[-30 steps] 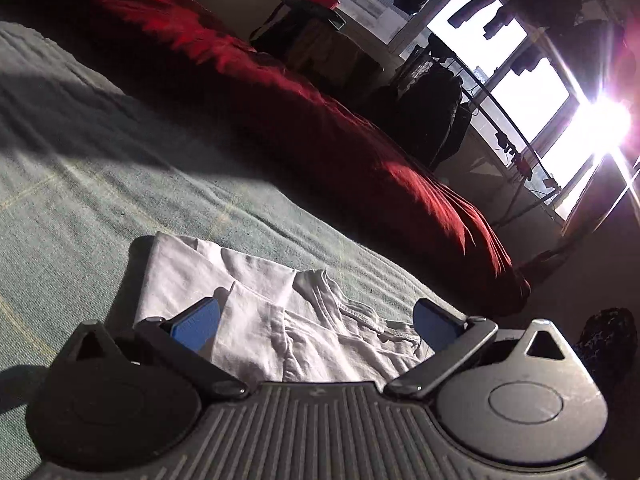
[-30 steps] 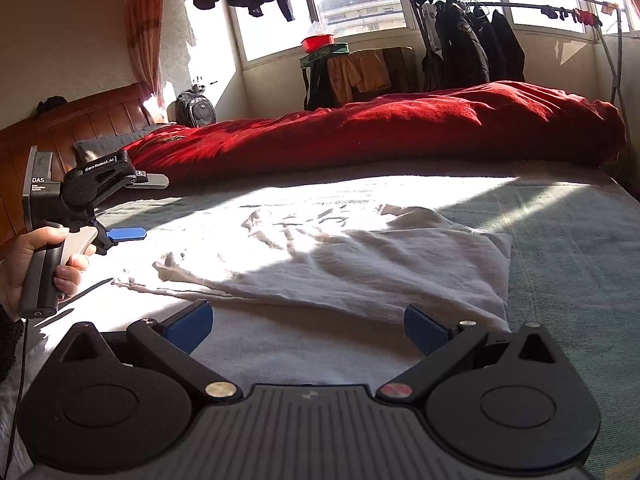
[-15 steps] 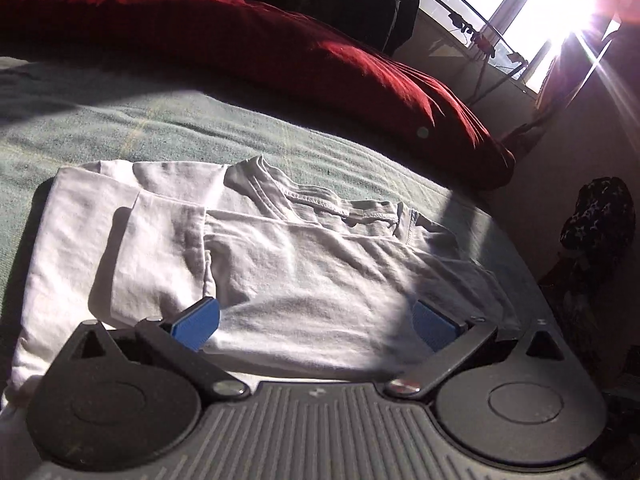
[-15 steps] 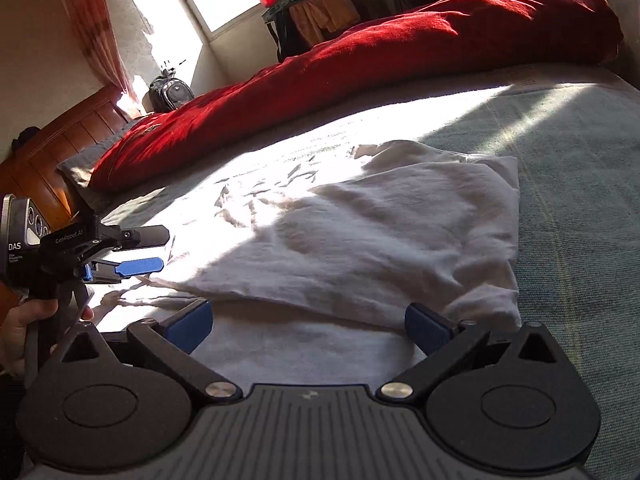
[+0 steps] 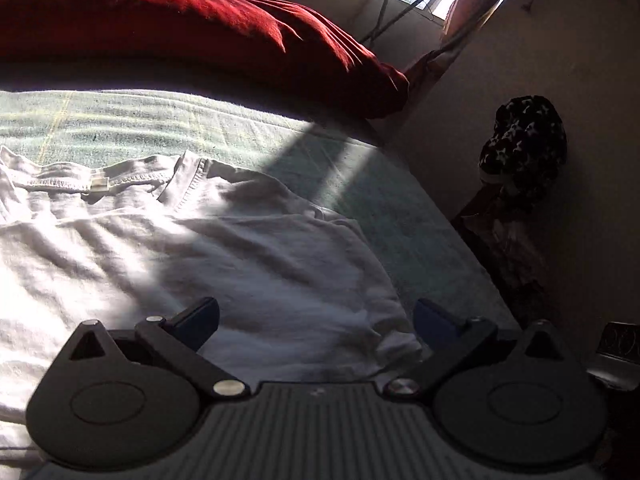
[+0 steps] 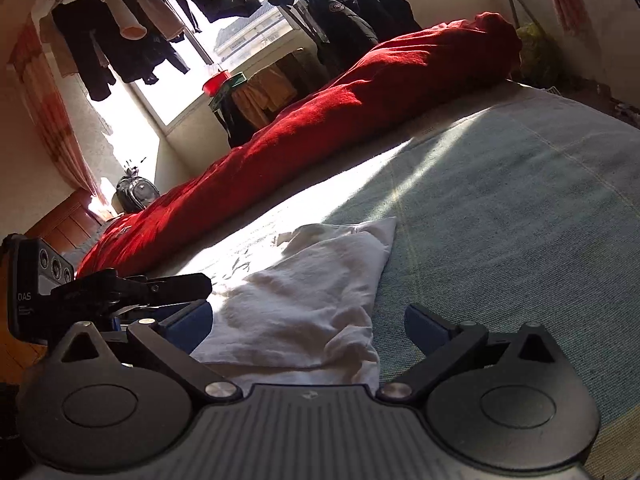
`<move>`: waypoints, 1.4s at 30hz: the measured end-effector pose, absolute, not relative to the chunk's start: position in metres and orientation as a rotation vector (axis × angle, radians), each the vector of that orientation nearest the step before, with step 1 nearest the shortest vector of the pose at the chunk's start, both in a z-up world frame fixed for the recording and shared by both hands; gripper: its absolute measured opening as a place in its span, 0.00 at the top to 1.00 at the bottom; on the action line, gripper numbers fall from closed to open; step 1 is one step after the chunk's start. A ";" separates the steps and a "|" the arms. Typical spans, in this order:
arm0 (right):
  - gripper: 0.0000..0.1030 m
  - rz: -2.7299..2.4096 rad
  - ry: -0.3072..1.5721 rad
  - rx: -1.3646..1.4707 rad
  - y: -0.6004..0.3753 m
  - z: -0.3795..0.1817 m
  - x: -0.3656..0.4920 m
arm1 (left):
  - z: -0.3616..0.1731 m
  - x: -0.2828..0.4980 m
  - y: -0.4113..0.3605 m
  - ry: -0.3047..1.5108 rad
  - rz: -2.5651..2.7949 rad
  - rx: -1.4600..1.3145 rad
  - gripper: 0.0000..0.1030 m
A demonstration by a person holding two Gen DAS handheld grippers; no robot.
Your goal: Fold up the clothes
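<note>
A white T-shirt [image 5: 208,264] lies partly folded on the green bedspread [image 5: 160,120], its collar toward the red quilt. My left gripper [image 5: 316,320] hovers open low over the shirt's near right part, nothing between its blue pads. In the right wrist view the same white T-shirt [image 6: 312,304] shows its folded edge and corner. My right gripper [image 6: 308,328] is open just above that near corner. The left gripper [image 6: 160,292] also shows there, at the left, over the shirt's other end, open.
A long red quilt [image 6: 340,120] runs along the far side of the bed. Beyond it stand a clothes rack with dark jackets [image 6: 348,12] and bright windows. A dark patterned item [image 5: 524,140] sits past the bed's right edge by the wall.
Both grippers have dropped lower and closer to the shirt. The left view has swung right toward the shirt's right side; the right view has tilted and closed in on the folded corner.
</note>
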State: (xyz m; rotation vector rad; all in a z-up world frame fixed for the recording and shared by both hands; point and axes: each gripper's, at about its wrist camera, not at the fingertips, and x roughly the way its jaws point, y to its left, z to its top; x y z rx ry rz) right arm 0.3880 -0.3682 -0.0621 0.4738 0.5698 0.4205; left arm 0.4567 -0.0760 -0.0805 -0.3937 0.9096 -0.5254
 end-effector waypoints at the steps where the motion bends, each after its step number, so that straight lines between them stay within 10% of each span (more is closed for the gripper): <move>1: 0.00 0.443 0.576 0.451 -0.363 -0.061 0.388 | -0.084 0.457 -0.075 0.926 -0.525 -0.402 0.01; 19: 0.00 0.581 0.711 0.222 -0.312 -0.084 0.390 | -0.085 0.564 -0.198 1.018 -0.679 -0.383 0.01; 42: 0.00 0.620 0.713 0.221 -0.313 -0.083 0.384 | -0.063 0.530 -0.143 1.023 -0.720 -0.459 0.01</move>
